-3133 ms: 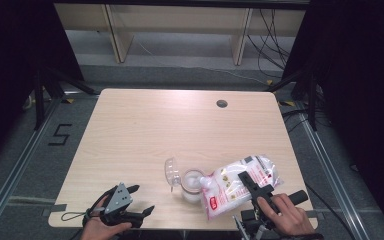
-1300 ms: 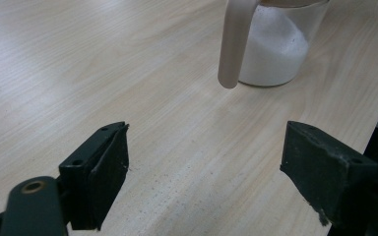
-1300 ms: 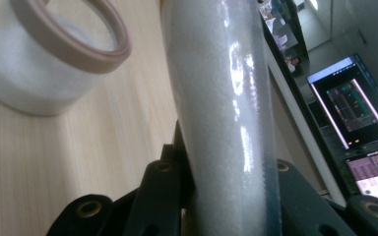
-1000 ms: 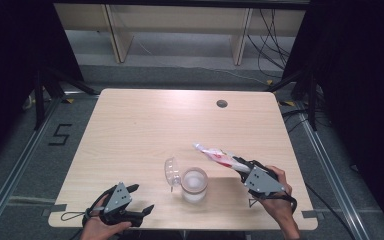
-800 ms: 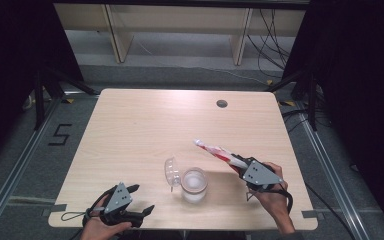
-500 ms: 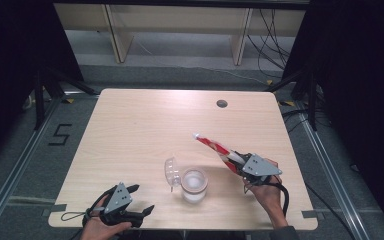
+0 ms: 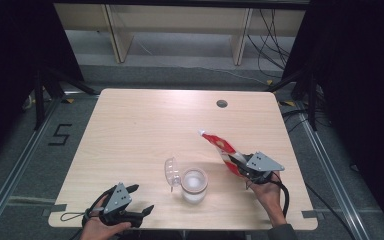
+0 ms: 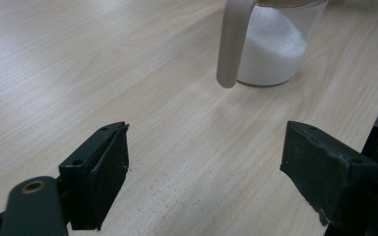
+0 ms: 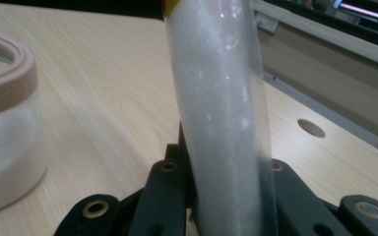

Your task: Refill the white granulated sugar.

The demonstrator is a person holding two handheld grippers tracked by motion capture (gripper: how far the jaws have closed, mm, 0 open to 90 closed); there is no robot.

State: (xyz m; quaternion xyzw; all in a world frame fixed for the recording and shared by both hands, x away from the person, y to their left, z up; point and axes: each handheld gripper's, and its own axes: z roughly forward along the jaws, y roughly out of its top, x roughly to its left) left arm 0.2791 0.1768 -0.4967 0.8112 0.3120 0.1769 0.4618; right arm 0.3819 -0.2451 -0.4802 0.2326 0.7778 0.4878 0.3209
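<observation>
A clear jar [image 7: 193, 184] with white powder stands near the table's front edge, its hinged lid [image 7: 170, 171] swung open to the left. The jar [image 8: 274, 45] also appears in the left gripper view, and its rim [image 9: 4, 69] in the right gripper view. My right gripper [image 7: 241, 164] is shut on a red and white bag [image 7: 223, 150] of white powder, held edge-on above the table to the right of the jar. The bag [image 9: 221, 113] rises between the jaws. My left gripper [image 7: 139, 199] rests open at the front left, with nothing between its fingers [image 8: 98, 172].
A round cable hole [image 7: 222, 104] lies near the far edge of the wooden table [image 7: 130, 130]. Dark curtains stand on both sides, and shelf legs and cables lie on the floor beyond the table.
The right gripper lifted the bag off the table beside the jar, turned it edge-on, and carried it right and slightly away from the jar. The left gripper stayed put.
</observation>
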